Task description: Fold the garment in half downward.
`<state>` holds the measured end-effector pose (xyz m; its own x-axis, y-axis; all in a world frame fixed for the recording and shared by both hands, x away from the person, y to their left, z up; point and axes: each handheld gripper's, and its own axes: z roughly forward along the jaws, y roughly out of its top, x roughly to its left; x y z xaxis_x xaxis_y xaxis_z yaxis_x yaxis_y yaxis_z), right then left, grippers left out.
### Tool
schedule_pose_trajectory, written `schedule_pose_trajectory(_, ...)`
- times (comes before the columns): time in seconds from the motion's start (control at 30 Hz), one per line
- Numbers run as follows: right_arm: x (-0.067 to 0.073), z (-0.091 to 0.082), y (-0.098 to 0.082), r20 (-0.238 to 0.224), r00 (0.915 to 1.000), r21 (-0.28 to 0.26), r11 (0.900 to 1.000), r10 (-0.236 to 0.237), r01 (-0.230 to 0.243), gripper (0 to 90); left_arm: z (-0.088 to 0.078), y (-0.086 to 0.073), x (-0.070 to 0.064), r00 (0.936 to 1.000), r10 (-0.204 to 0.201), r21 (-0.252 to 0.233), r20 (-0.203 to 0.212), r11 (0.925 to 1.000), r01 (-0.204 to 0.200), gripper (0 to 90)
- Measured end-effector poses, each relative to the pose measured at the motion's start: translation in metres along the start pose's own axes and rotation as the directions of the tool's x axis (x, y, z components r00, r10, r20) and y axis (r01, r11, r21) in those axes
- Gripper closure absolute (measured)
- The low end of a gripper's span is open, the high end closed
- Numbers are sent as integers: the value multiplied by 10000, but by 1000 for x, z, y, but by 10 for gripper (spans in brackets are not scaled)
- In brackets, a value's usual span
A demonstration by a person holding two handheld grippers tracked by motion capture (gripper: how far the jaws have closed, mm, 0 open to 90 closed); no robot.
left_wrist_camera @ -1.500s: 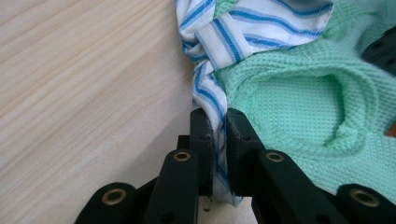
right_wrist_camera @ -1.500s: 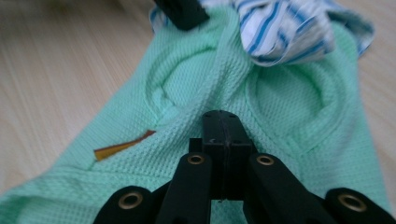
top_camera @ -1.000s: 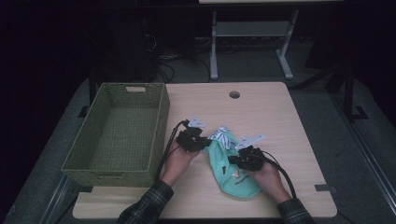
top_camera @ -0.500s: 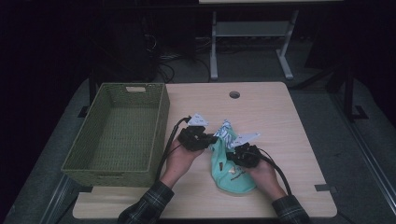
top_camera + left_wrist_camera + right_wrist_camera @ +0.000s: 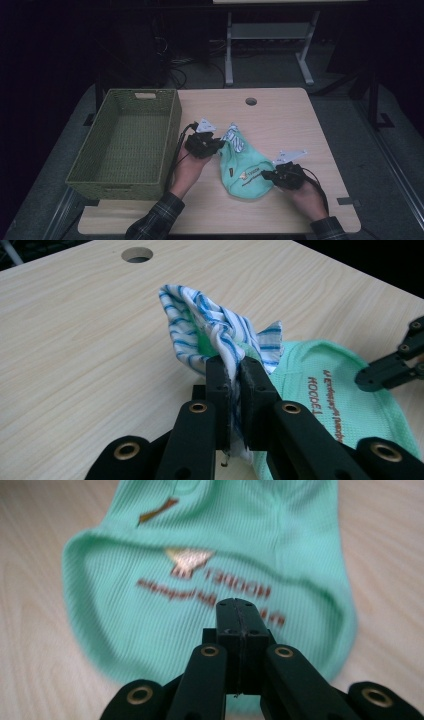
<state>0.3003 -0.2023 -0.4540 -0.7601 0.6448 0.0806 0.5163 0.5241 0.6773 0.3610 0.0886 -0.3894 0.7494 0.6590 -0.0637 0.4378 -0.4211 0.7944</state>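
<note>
The left gripper pinches the striped collar of the green shirt on the worktop. The right gripper, jaws closed, seemingly empty, hovers over its hem.

A pale wooden table carries a green wicker basket beside the left gripper; a mint garment lies between both grippers.

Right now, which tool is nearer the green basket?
Left. The left tool sits just beside the green basket on its right, clamped on the striped cloth. The right tool is farther off, across the mint garment.
</note>
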Motion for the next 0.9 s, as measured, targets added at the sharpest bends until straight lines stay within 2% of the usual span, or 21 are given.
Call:
schedule_pose_trajectory(0.2,1,6,-6,-198,9998,555,9985,22,-11,897,-2,1,-2,9996,280,-99,10,9996,-280,836)
schedule_pose_trajectory(0.3,0,8,-6,-207,9998,609,9981,56,-43,897,-3,1,-3,9992,328,-199,232,9993,-323,835)
schedule_pose_trajectory(0.4,-1,8,-5,-217,9998,581,9983,37,-24,897,-4,3,-8,9968,628,-288,495,9977,-614,834)
schedule_pose_trajectory(0.47,-1,9,-5,-205,9998,574,9984,8,4,897,-6,5,-14,9932,1006,-298,592,9946,-989,834)
schedule_pose_trajectory(0.53,-1,9,-4,-179,9998,580,9983,-2,12,897,-7,7,-20,9877,1297,-387,872,9912,-1267,834)
schedule_pose_trajectory(0.67,-1,10,-4,-155,9998,551,9985,80,-71,897,-8,9,-30,9803,1530,-519,1252,9877,-1475,834)
schedule_pose_trajectory(0.83,-1,10,-4,-161,9998,511,9987,99,-91,897,-7,8,-41,9659,1810,-513,1852,9833,-1745,833)
schedule_pose_trajectory(0.9,-1,10,-4,-158,9998,513,9986,100,-92,897,-5,7,-47,9601,1906,-355,2046,9817,-1874,832)
